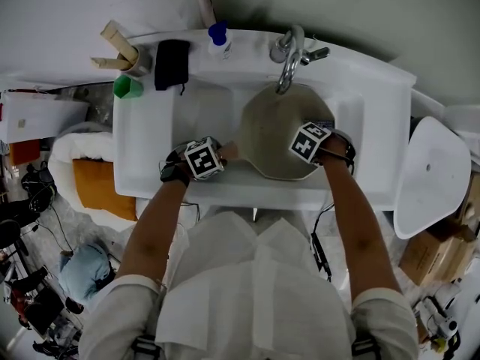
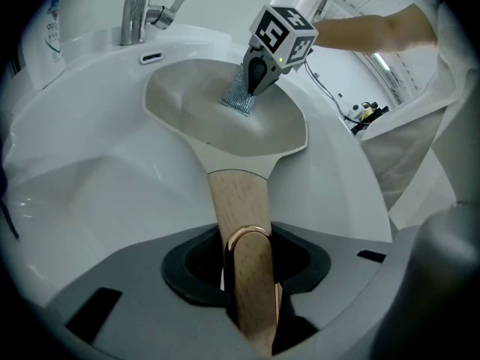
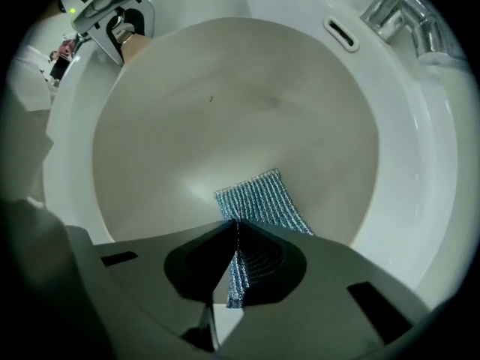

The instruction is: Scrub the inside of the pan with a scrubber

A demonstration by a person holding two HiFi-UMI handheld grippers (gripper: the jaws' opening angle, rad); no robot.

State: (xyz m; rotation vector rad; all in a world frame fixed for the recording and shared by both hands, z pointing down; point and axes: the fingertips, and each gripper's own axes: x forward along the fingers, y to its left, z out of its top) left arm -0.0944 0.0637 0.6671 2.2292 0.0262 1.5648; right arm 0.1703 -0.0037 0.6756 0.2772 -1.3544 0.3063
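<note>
A beige pan (image 1: 271, 137) lies in the white sink basin (image 1: 352, 118) under the faucet. Its wooden handle (image 2: 238, 201) points toward the left, and my left gripper (image 1: 217, 156) is shut on it; in the left gripper view the handle runs straight between the jaws of that gripper (image 2: 251, 276). My right gripper (image 1: 309, 145) points steeply down into the pan. It is shut on a blue-grey mesh scrubber (image 3: 262, 199), whose free end lies flat on the pan's inner wall (image 3: 225, 111). The left gripper view shows the scrubber (image 2: 238, 97) pressed on the pan's far side.
The faucet (image 1: 289, 51) arches over the pan's back rim. On the sink's back ledge stand a blue-capped bottle (image 1: 218, 40), a black pad (image 1: 172, 64), a green cup (image 1: 127, 88) and a holder with wooden pieces (image 1: 120, 49). A white basin-shaped piece (image 1: 427, 175) leans at the right.
</note>
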